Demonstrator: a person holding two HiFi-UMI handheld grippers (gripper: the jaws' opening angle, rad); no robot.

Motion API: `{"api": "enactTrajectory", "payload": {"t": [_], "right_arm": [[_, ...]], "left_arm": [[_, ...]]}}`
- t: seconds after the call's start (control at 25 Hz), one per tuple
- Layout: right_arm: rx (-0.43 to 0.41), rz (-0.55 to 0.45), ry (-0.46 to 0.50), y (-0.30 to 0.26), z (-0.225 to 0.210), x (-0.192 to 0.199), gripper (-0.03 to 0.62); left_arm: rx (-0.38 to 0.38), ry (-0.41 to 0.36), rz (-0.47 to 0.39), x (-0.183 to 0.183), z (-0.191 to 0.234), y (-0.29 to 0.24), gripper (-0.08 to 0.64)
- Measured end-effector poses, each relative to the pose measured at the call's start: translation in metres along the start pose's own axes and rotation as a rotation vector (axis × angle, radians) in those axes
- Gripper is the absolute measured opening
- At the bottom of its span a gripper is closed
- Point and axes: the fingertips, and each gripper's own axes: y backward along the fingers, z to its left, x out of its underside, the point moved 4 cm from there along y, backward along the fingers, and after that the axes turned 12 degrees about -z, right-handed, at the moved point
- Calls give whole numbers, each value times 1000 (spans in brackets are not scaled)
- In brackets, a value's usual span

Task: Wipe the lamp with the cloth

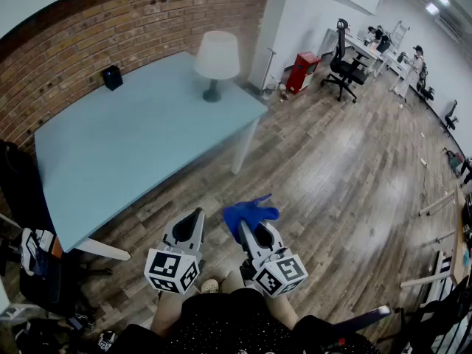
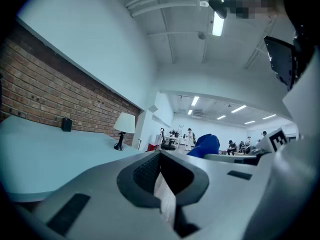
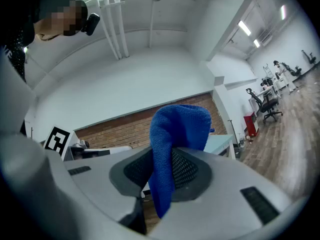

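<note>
The lamp [image 1: 217, 56] has a white shade and a dark foot, and stands near the far right corner of the light blue table [image 1: 125, 153]. It shows small in the left gripper view [image 2: 124, 124]. Low in the head view, both grippers hang over the wooden floor, well short of the table. My right gripper [image 1: 245, 231] [image 3: 165, 159] is shut on a blue cloth [image 1: 251, 212] [image 3: 180, 126], which bulges up above the jaws and hangs below them. My left gripper [image 1: 194, 223] [image 2: 160, 158] is shut with nothing in it. The cloth [image 2: 206, 145] also shows to its right.
A small black box [image 1: 112, 77] sits on the table by the brick wall [image 1: 88, 28]. A white column [image 1: 276, 28], a red cabinet [image 1: 302, 71] and an office chair [image 1: 344, 63] stand beyond the table. People work at far desks. Dark gear [image 1: 22, 198] stands at the left.
</note>
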Motion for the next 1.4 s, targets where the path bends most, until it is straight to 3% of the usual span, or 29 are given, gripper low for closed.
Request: {"api": "enactTrajectory", "payload": {"t": [0.24,0.4,1.0,1.4], "right_arm": [[28,17,13,-25,-14,4,74],[43,-29,26,-47,-35,-4,74],[-60,-38,27,-193,-140,-24,74],[-98,-44,-8,-237,-201,-20,74]], "left_arm": [[-10,20,21,8,20,-20,8],[-20,-24,14,7,32,-47,9],[-91,-47,-24,1,94,-203,9],[-101,-78,-55,11,107,-271,9]]}}
